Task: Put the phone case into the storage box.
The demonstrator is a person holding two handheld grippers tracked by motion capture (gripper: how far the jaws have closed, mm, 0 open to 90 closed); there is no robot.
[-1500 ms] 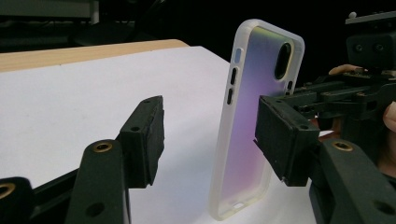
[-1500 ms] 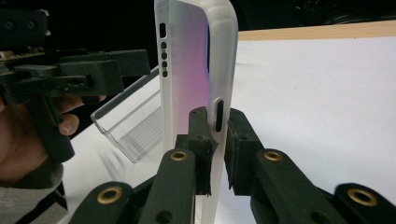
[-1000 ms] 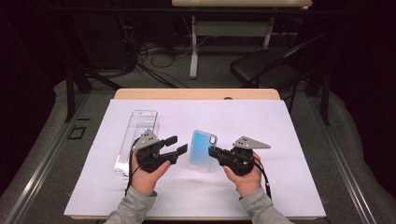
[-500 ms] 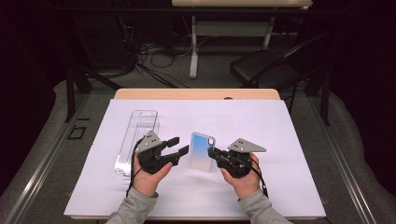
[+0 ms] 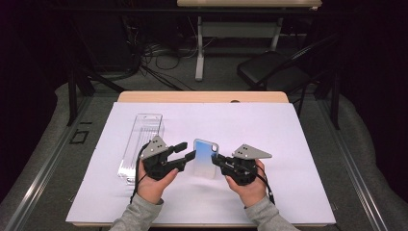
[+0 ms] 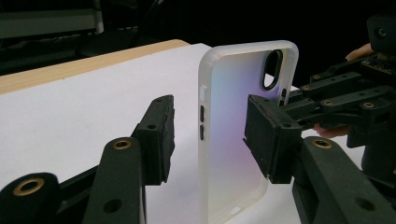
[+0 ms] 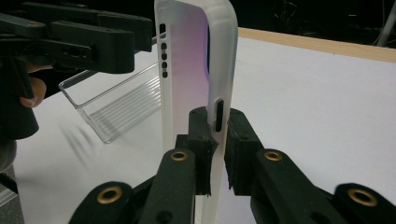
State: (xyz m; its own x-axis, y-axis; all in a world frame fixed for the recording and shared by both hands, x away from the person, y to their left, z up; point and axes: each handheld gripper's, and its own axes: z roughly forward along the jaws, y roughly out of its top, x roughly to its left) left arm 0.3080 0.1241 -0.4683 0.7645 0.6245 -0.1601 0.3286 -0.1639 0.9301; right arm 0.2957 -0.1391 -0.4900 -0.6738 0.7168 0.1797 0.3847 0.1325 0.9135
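A translucent phone case (image 5: pixel 204 158) with a blue-to-purple tint stands upright above the white sheet. My right gripper (image 5: pixel 215 161) is shut on the case's right edge; in the right gripper view its pads (image 7: pixel 200 135) pinch the rim beside a side slot of the case (image 7: pixel 187 56). My left gripper (image 5: pixel 187 150) is open, and its jaws have just been closing with the case's other edge (image 6: pixel 208 140) between them. A gap remains at the left pad (image 6: pixel 159 135); the right pad (image 6: pixel 268 140) sits close to the case's back.
A clear plastic box (image 5: pixel 142 144) lies on the white sheet (image 5: pixel 298 139) to the left of my left hand, also seen as the clear box (image 7: pixel 121 107) behind the case. The wooden table edge (image 5: pixel 202 96) runs along the far side.
The case has shifted slightly toward my left gripper, whose jaws have narrowed around its free edge. The right gripper keeps its hold.
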